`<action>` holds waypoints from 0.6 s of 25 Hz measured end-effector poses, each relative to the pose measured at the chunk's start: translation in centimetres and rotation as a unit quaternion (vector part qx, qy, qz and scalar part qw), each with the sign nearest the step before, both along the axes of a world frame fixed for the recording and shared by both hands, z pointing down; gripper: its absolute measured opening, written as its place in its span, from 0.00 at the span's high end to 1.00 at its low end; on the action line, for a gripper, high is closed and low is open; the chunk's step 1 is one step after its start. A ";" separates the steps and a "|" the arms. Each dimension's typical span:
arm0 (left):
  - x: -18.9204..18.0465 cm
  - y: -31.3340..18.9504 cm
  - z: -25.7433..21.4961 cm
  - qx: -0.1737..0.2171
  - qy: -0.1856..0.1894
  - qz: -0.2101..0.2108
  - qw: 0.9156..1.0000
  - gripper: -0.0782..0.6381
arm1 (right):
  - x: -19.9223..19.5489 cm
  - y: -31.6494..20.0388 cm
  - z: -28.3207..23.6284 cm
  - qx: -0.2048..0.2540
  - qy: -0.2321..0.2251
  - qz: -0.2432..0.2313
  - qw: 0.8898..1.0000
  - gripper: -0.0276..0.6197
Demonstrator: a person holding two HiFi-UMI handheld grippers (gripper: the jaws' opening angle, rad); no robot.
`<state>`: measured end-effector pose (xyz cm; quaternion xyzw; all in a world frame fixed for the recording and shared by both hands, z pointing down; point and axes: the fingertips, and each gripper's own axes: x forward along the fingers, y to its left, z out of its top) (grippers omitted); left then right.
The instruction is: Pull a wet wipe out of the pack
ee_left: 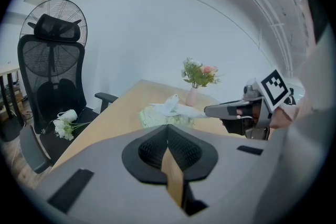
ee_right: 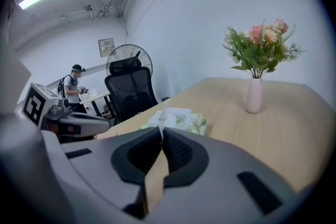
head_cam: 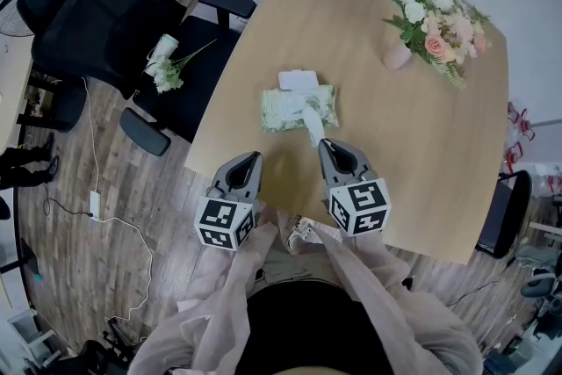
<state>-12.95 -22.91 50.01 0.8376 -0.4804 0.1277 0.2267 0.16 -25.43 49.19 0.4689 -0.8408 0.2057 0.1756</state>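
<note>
Here, the pale green pack (head_cam: 283,110) lies flat on the tabletop (head_cam: 369,101), towards its near edge. The right claw (head_cam: 325,143) is clamped on a white wet wipe (head_cam: 313,126), which stretches from the pack's opening to the claw tips. The left claw (head_cam: 255,157), near the pack's front left corner and not touching it, is closed with nothing between its jaws. A pink vase (head_cam: 396,56) of flowers stands well apart at the far right.

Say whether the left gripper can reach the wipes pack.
Probably yes: only bare table lies between the left gripper and the wet wipes pack. The right gripper, shut on the wet wipe, is off to the other side.
</note>
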 end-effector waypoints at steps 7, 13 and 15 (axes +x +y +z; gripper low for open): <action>0.2 0.9 -0.3 0.004 -0.001 -0.003 1.000 0.87 | 0.5 0.9 -0.3 0.004 0.000 0.003 1.000 0.94; 0.5 1.4 -0.4 0.007 -0.001 -0.005 1.000 0.87 | 0.9 1.5 -0.3 0.005 0.000 0.003 1.000 0.94; 0.6 1.6 -0.4 0.007 -0.001 -0.004 1.000 0.87 | 1.1 1.7 -0.3 0.005 0.000 0.003 1.000 0.94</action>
